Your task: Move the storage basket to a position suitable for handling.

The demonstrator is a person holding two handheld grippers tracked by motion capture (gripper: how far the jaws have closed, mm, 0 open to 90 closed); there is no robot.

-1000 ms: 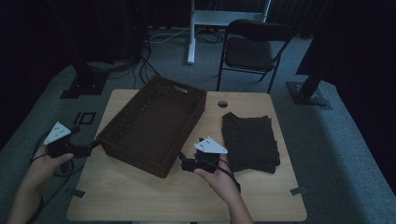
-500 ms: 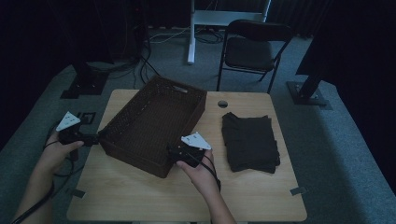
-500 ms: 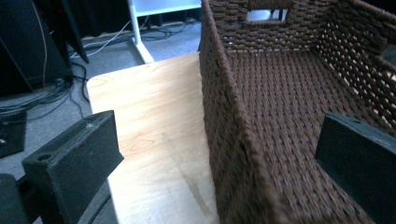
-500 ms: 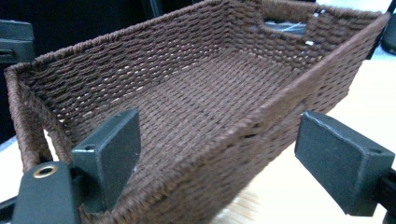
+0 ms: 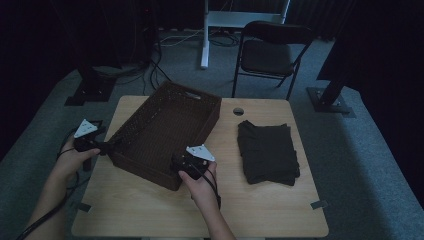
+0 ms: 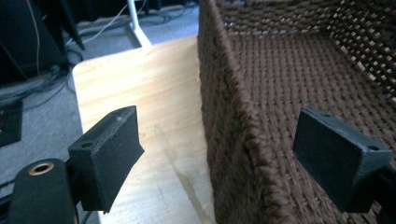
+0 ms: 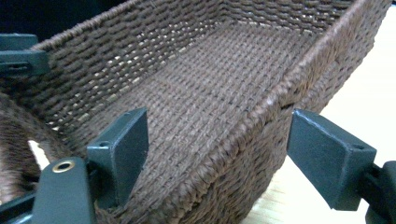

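A brown woven basket (image 5: 145,167), empty inside, lies at an angle on the left half of the wooden table (image 5: 260,215). My left gripper (image 5: 107,146) is at its near left corner. In the left gripper view the jaws (image 6: 219,135) straddle the basket wall (image 6: 215,56), one outside and one inside, with gaps on both sides. My right gripper (image 5: 175,162) is at the near right corner, its jaws (image 7: 224,135) likewise either side of the rim (image 7: 261,112) without touching. Both pairs of jaws have just been closing around the wall.
A folded dark cloth (image 5: 267,152) lies on the right half of the table, beside a round cable hole (image 5: 238,111). A folding chair (image 5: 272,50) stands beyond the far edge. The left gripper's jaw (image 7: 18,56) shows behind the far basket wall in the right gripper view.
Both hands have come in toward the basket: the left gripper rightward to its left corner, the right gripper leftward from near the cloth to the near right corner. Both sank a little.
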